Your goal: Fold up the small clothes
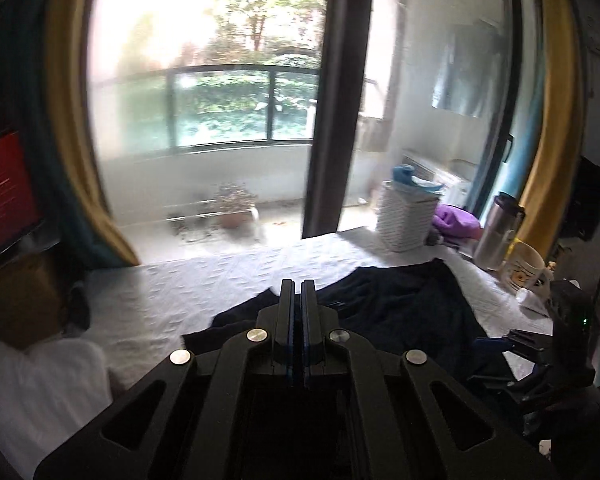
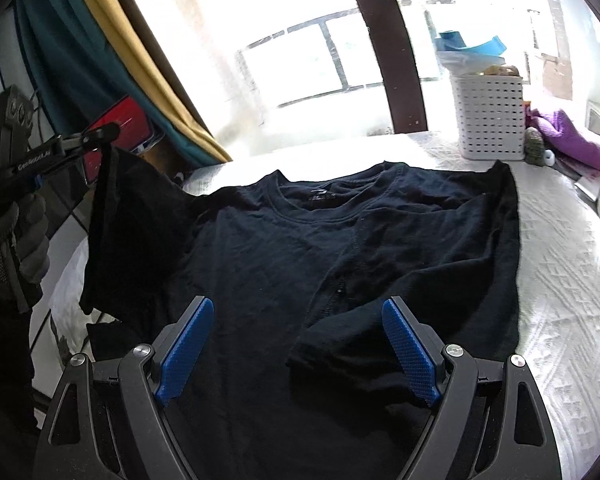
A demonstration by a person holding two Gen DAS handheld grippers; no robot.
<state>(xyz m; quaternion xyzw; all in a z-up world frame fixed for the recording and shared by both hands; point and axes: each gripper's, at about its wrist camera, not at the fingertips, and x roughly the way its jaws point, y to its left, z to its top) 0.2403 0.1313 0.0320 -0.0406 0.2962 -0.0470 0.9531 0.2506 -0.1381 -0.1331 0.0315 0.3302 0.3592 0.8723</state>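
**Sleeve lifted off the table**

Left wrist view: the left gripper (image 1: 299,286) has its fingers pressed together above the black cotton T-shirt (image 1: 400,300), which lies on the white quilted table cover (image 1: 204,280).

Right wrist view: that gripper pinches the shirt's sleeve (image 2: 128,200), raised at the left. The right gripper (image 2: 298,344) hovers over the shirt with fingers wide apart, gripping nothing. A white perforated plastic basket (image 2: 490,120) stands behind.
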